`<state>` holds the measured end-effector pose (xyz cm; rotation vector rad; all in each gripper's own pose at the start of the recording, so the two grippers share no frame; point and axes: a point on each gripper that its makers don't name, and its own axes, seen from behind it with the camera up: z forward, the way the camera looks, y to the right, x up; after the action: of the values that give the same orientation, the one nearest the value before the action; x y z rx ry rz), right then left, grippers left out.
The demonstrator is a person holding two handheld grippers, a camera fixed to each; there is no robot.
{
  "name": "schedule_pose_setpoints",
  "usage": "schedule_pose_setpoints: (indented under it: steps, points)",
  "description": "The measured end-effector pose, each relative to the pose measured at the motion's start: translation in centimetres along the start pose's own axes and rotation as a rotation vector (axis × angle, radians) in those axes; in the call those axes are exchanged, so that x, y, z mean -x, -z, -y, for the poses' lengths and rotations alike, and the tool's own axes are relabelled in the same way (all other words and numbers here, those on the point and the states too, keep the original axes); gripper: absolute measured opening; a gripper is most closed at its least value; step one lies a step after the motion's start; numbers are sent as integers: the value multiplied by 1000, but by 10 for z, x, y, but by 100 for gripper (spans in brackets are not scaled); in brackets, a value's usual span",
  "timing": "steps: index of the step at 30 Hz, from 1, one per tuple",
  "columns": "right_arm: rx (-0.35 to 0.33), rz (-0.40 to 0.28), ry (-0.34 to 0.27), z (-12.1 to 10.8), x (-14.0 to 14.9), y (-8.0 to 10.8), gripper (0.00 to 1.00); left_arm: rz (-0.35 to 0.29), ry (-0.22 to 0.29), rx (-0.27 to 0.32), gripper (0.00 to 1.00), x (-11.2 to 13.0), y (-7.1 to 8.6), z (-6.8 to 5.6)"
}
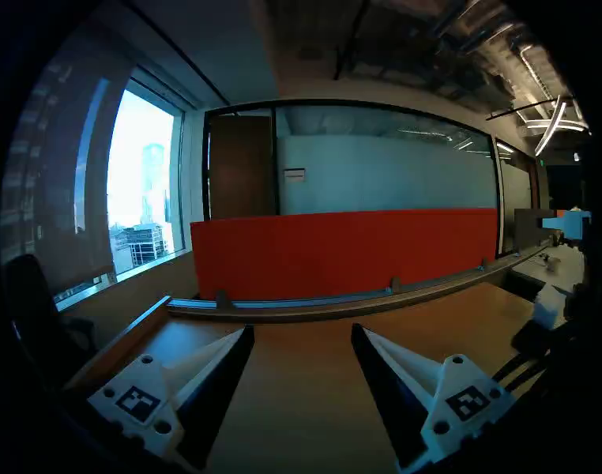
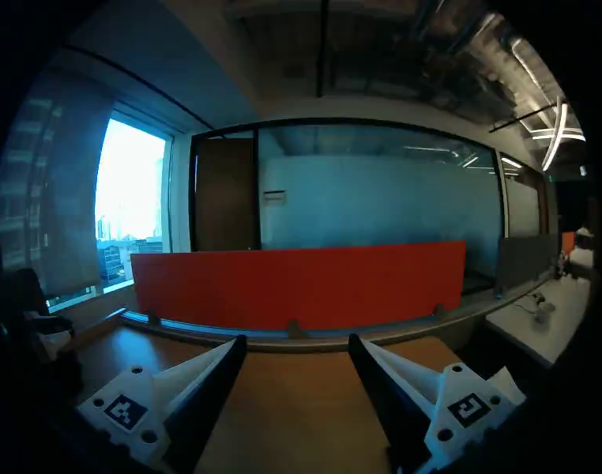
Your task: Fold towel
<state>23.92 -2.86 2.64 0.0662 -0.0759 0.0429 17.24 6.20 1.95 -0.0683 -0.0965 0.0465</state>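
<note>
In the left gripper view we see the left gripper (image 1: 302, 332) at 6 o'clock. Its two fingers (image 1: 210, 383) are spread wide apart with nothing between them, above a bare stretch of the wooden desk (image 1: 301, 403). Each finger carries a square black-and-white marker (image 1: 137, 401) near its base.

Past the fingertips, at the centre of the view, a red partition (image 1: 340, 253) stands along the far edge of the desk. Behind it is a glass wall (image 1: 380, 170). A bright window (image 1: 143, 197) sits at 9 o'clock and a dark chair (image 1: 32, 316) at 8 o'clock. Strip lights (image 1: 554, 126) glow at 2 o'clock.

In the right gripper view the right gripper (image 2: 295, 340) also sits at 6 o'clock. Its jaws are just as wide open and hold nothing, with the desk's wood showing in the gap. The partition stands straight ahead, and a white desk (image 2: 538, 316) lies at 3 o'clock, beyond the wooden one.

We cannot tell where the towel lies.
</note>
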Motion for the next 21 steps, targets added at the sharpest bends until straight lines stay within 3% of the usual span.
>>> schedule_pose_setpoints:
  steps: [8,21]
  points:
    - [30,40,4,-3,7,5,99,-33,-2,10,91,15,0,3]
    - [47,-9,7,7,15,19,99,-56,12,13,90,71,7,14]
